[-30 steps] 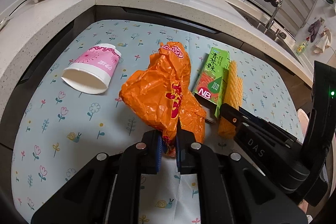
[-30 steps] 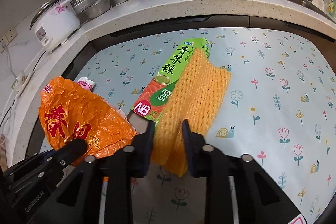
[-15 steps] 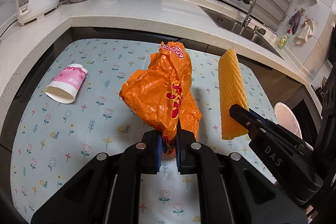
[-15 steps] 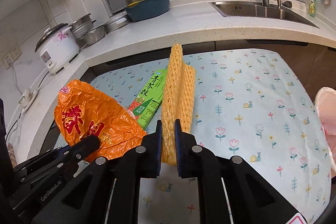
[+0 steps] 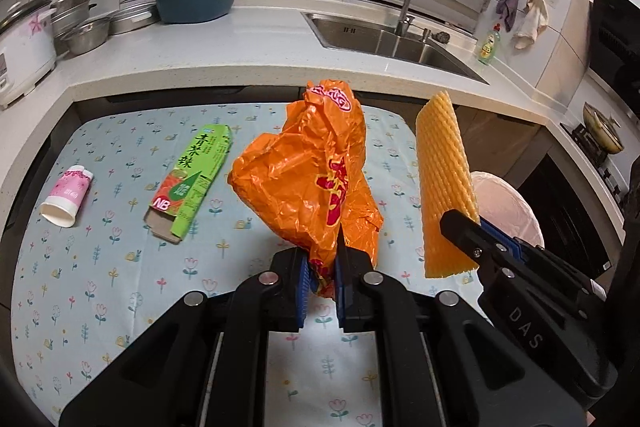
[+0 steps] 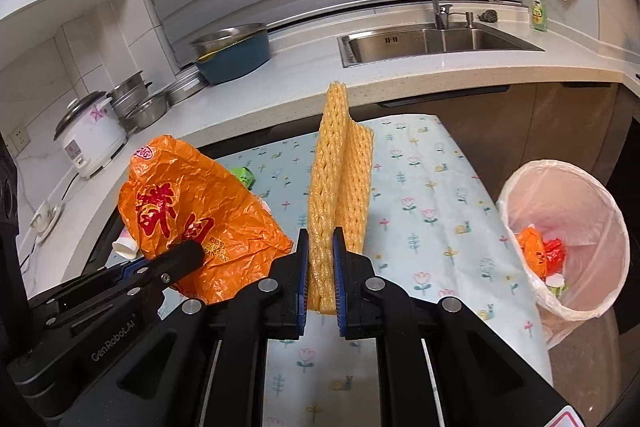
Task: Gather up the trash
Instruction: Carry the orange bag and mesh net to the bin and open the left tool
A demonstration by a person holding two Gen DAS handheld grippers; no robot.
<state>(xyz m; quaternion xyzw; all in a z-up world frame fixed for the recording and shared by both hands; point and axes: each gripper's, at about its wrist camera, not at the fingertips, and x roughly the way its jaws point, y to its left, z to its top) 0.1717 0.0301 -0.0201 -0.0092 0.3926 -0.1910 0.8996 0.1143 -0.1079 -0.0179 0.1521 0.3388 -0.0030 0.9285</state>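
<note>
green carton (image 5: 191, 183) lying on the table, left: "nb" and 青芥辣. right gripper (image 5: 478, 227) arm, near right: "das". left gripper (image 6: 192, 251) arm, near left: "genrobot.ai".

Black left gripper (image 5: 320, 283), black right gripper (image 6: 321, 281), blue pads (image 5: 303, 287), silver screws

My views are evenly lit from overhead and sharp at centre. The far counter (image 5: 256, 51) bows hard, the corners go black, and soft glare sits on the sink (image 6: 436, 41).
</note>
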